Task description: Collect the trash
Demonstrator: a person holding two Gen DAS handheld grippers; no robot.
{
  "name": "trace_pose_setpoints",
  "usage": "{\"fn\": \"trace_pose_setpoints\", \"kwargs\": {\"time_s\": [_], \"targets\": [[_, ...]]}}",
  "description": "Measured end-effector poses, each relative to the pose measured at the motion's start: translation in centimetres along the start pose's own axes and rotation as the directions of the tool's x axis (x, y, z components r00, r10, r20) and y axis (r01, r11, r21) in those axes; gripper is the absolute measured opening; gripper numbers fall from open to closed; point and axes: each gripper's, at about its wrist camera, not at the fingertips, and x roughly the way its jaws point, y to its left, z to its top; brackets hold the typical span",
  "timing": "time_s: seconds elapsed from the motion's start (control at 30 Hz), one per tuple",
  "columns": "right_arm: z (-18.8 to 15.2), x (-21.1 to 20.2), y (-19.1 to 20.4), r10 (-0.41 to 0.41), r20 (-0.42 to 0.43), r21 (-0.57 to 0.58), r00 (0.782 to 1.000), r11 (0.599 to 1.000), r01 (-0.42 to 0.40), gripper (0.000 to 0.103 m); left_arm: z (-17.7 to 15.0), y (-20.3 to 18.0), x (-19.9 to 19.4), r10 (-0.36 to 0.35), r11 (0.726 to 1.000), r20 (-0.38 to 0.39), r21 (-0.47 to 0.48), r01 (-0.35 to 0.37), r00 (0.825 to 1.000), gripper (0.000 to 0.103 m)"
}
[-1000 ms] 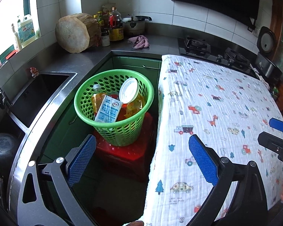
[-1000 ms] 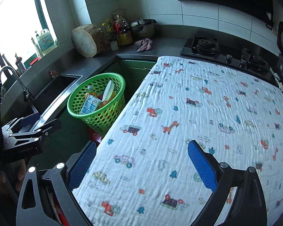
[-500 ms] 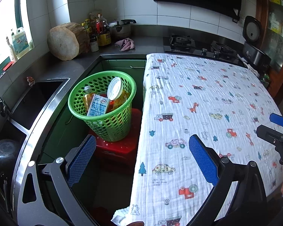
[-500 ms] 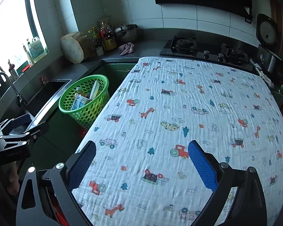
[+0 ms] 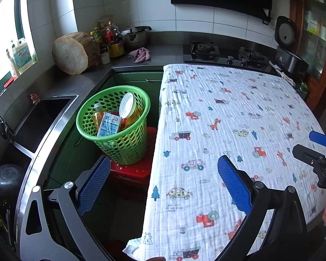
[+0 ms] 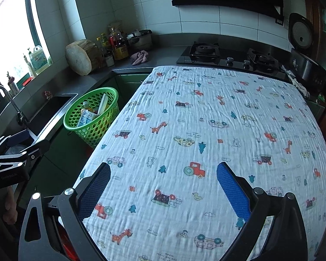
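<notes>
Two blue-padded fingers of the left hand-held gripper (image 5: 163, 182) frame the left wrist view, spread wide with nothing between them. Ahead stands a green perforated plastic basket (image 5: 114, 120) on a red plastic stool (image 5: 137, 169), just beside the left edge of a worktop covered with a white cloth printed with cars and giraffes (image 5: 228, 130). The trash lies inside the basket: a blue-and-white drink carton (image 5: 109, 127), a clear bottle of orange liquid (image 5: 97, 114) and a white round lid (image 5: 127, 108) leaning against the far wall. A dark steel sink (image 5: 41, 121) sits to the left. The right hand-held gripper (image 5: 321, 150) shows at the right edge above the cloth.

From the right wrist view, the right hand-held gripper (image 6: 163, 192) hangs over the printed cloth (image 6: 217, 119), its jaws wide apart and empty. The green basket (image 6: 93, 113) stands off the cloth's left edge with the carton (image 6: 84, 118) in it. The left hand-held gripper (image 6: 13, 154) appears at the far left, near the sink (image 6: 50, 111).
</notes>
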Motion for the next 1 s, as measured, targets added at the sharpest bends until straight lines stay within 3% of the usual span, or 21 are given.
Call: {"fn": "trace_pose_setpoints", "kwargs": {"time_s": [1.0], "targets": [[0.0,-0.7,-0.9,-0.003,0.016,-0.004,1.0,1.0,0.003,0.095,-0.1,-1.0,-0.8,0.008,1.0,0.016,0.016,-0.009,1.0,0.098]]}}
